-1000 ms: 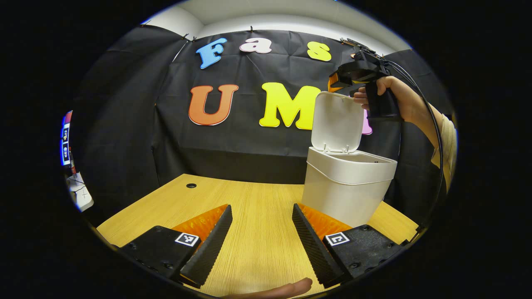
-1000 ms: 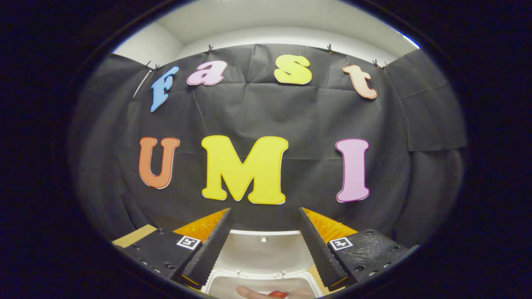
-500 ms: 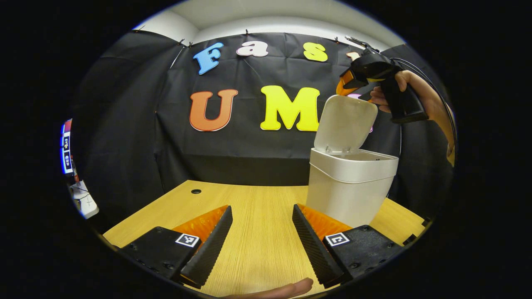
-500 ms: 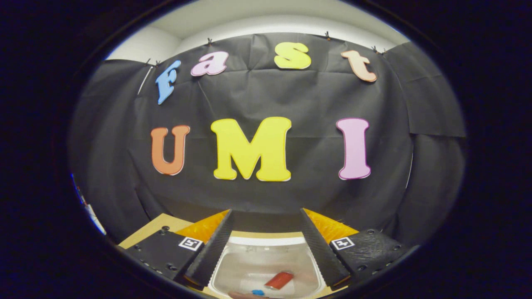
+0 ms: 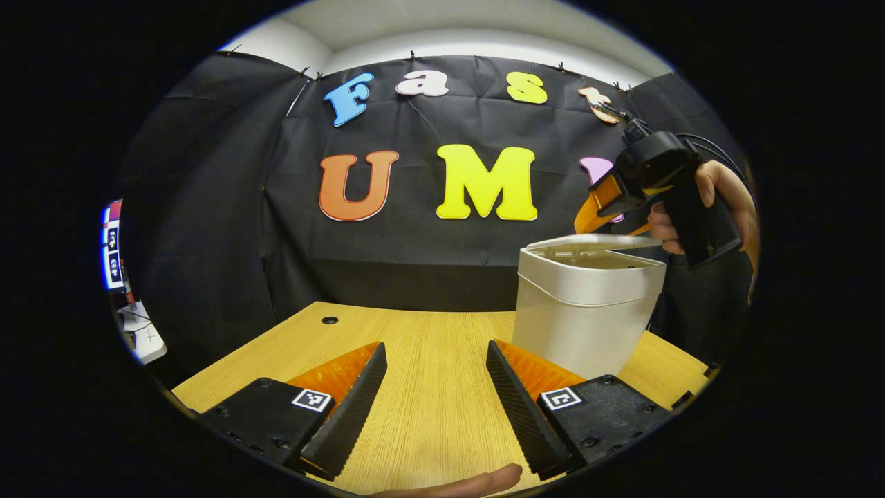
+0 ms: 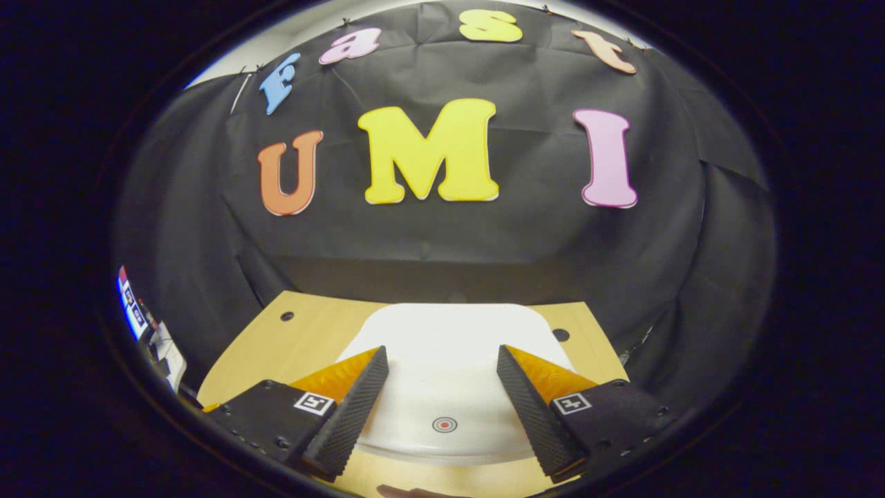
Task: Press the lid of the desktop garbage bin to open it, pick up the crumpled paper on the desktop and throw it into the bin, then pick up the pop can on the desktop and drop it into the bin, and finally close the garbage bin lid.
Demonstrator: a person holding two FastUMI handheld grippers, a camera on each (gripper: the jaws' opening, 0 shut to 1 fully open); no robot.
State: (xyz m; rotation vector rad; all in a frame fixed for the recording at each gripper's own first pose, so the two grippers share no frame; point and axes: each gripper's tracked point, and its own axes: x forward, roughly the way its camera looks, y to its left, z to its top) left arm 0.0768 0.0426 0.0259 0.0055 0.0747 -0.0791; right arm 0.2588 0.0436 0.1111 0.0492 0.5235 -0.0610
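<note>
The white garbage bin (image 5: 584, 311) stands on the counter (image 5: 429, 387), lid (image 6: 449, 360) almost down hiding its contents, under the right gripper (image 6: 442, 401); both jaws released, empty.

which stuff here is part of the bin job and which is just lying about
Part of the job:
- garbage bin, white, on the wooden desk
- bin lid, lowered over the bin, a slight gap at its edge in the left gripper view
- right gripper, open, above the lid
- left gripper, open, empty

Just lying about:
- white device at the far left edge
- cable holes in the desk
</note>
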